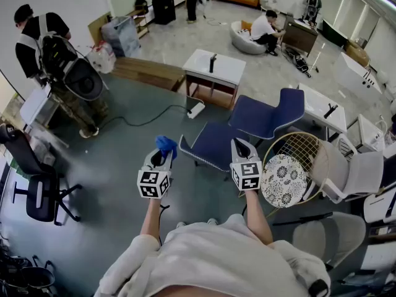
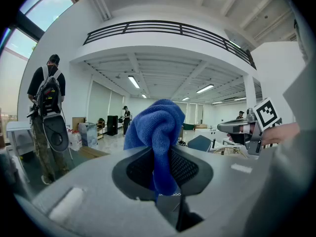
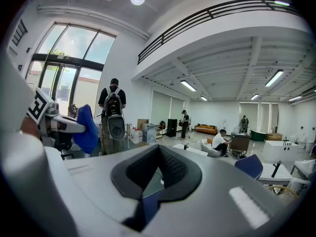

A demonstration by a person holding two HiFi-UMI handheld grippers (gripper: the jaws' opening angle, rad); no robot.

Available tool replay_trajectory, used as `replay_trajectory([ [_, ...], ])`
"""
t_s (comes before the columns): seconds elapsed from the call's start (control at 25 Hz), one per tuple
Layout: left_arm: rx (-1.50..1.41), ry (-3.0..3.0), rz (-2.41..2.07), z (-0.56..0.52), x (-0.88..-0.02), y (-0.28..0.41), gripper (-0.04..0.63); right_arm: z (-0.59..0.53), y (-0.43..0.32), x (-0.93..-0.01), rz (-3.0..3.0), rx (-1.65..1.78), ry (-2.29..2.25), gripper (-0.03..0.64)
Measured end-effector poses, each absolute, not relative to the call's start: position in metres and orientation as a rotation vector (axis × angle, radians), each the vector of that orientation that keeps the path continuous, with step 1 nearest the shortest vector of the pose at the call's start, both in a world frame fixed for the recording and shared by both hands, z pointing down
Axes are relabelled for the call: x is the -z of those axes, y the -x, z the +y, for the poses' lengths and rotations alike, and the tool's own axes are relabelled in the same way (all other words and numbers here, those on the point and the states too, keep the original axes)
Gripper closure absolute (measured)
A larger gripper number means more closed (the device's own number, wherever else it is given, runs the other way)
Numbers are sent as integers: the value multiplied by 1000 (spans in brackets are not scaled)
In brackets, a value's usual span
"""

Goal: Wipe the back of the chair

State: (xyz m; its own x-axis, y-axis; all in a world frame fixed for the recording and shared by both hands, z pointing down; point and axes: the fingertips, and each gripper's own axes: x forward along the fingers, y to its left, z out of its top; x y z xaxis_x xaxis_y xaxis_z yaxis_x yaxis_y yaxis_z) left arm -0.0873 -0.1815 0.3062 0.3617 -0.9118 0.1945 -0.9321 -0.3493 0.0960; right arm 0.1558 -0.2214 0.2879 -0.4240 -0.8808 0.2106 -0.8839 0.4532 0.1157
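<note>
— Blue cloth [image 2: 159,132] fills our left claw [image 2: 163,184]. The jaws are clamped on its lower folds, and the rest bulges up above them.

— And our right claw [image 3: 154,184]?

— Its jaws stand slightly apart with nothing between them. Through the gap we see only floor and a strip of blue.

— Where do we find the chair?

— From the head view, the blue chair [image 1: 270,114] stands just ahead of both claws. Its seat faces us and its back rises beyond, toward the right. Our right claw hovers over the seat's near right edge, and our left claw holds the cloth by the seat's left corner. Neither touches the back.

— What do we see around that?

— A round wicker seat [image 1: 312,159] with a patterned cushion [image 1: 283,179] sits just right of our right claw. A white bench [image 1: 218,67] stands behind the chair, with a power strip [image 1: 196,109] on the floor between them. A person with a backpack [image 1: 55,54] stands well off to the left.
</note>
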Motion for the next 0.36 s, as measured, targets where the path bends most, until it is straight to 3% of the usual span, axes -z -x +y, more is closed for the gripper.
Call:
replay_trajectory([
  [0.36,-149,-2429,-1659,-183,-311,88,521,-222,-152,-293,-2457,-24,-1524,617],
])
